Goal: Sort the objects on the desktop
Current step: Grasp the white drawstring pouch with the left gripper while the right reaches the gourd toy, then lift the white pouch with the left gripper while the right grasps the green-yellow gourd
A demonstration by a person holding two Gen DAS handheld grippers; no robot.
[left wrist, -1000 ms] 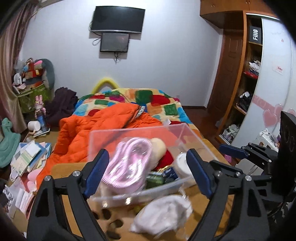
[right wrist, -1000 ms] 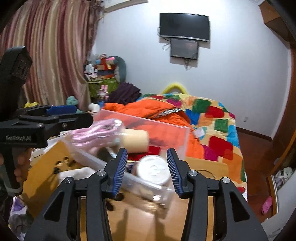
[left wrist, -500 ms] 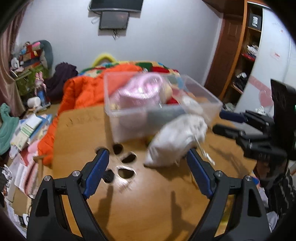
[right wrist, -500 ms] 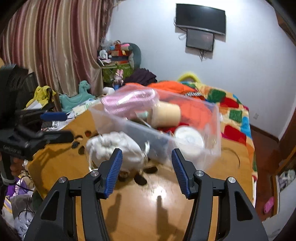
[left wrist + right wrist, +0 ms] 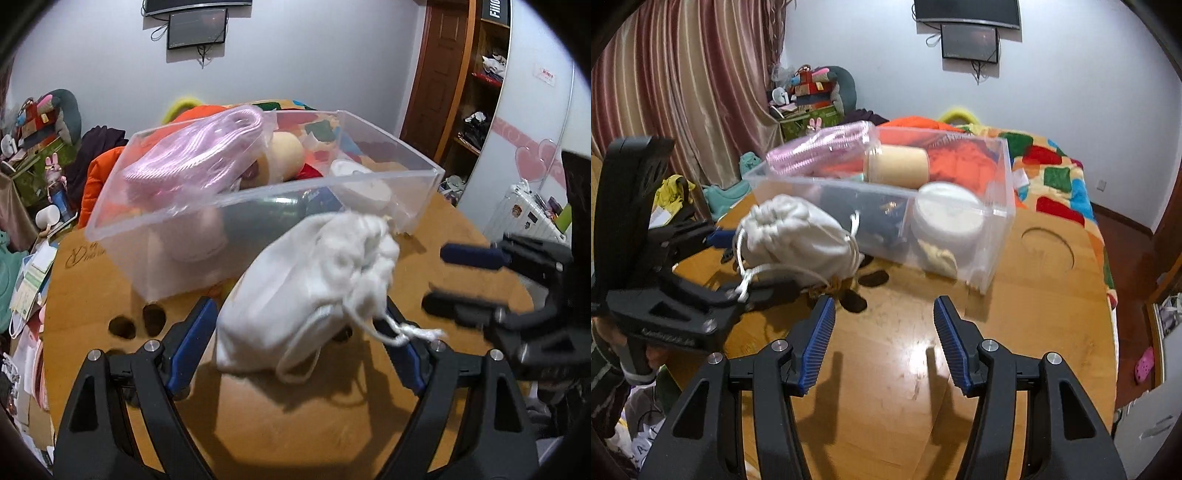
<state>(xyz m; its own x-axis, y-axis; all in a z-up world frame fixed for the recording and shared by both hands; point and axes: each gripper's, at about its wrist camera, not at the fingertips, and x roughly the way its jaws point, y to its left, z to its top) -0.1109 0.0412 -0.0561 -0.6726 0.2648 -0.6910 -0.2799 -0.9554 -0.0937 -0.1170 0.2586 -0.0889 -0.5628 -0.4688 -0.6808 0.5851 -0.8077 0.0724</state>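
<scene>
The left hand-held gripper [image 5: 295, 332] has its two blue-padded fingers spread wide, one on each side of a white drawstring pouch [image 5: 314, 284]. From the left wrist view the pouch lies between the fingers, but I cannot tell if the pads already touch the cloth; the jaws do not look clenched. In the right wrist view the same pouch [image 5: 796, 236] sits at the front of the left hand-held gripper [image 5: 746, 258], and its white cord hangs over the black finger. The pouch is above or on the wooden worktop [image 5: 295, 424], just in front of the clear plastic box [image 5: 388, 184].

The clear plastic box [image 5: 997, 218] stands on the worktop [image 5: 1034, 314] and holds several things: a pink coiled cable in a thin bag [image 5: 199, 158] that rises over the rim at the left end, a beige cylinder [image 5: 897, 166] lying on its side, and a round white jar [image 5: 945, 218] at the right end. Some dark items lie at the bottom, too blurred to name.

The right hand-held gripper [image 5: 884, 343] is released, its blue ribbed pads wide apart with nothing between them. It hovers over the bare worktop, near the box but not touching it. From the left wrist view the right hand-held gripper [image 5: 476, 277] appears at the right side, blurred.

Dark oval holes [image 5: 136, 321] are cut in the worktop beside the pouch.
</scene>
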